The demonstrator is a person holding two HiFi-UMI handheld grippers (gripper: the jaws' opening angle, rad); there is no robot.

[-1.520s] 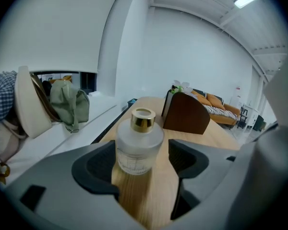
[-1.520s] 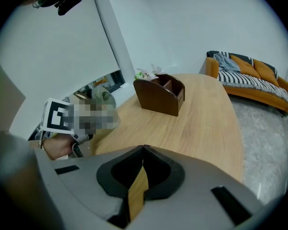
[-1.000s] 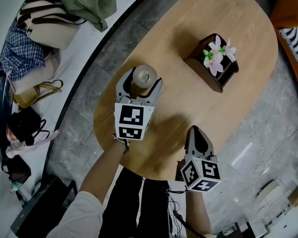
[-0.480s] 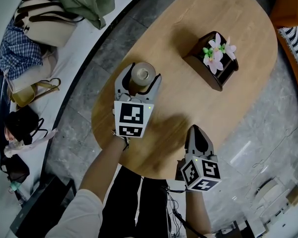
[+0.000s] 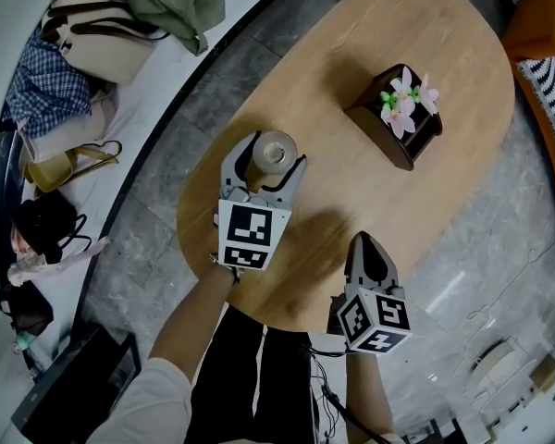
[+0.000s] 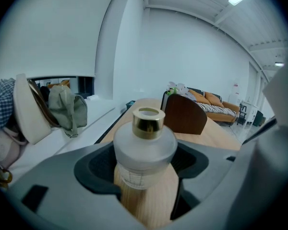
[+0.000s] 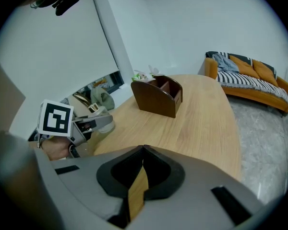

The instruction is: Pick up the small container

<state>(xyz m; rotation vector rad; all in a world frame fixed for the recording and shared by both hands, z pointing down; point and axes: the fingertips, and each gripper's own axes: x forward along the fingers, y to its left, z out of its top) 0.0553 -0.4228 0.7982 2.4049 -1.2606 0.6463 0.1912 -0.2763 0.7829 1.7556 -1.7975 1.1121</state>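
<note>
Two claws; left claw [image 5: 276, 155] grips the small container [image 6: 145, 147] by its sides, upright near the counter [image 5: 444, 54] edge, set for the lift; right claw [image 5: 366, 246] is pinched shut, empty, parked clear.

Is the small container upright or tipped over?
Upright: the small container, in the left gripper, has its gold neck pointing straight up.

Gold-capped frosted white small container [image 6: 145, 150], pale wood table [image 5: 444, 54], dark brown box [image 5: 388, 135], pink flowers [image 5: 403, 100], blue checked cloth [image 5: 46, 91]
</note>
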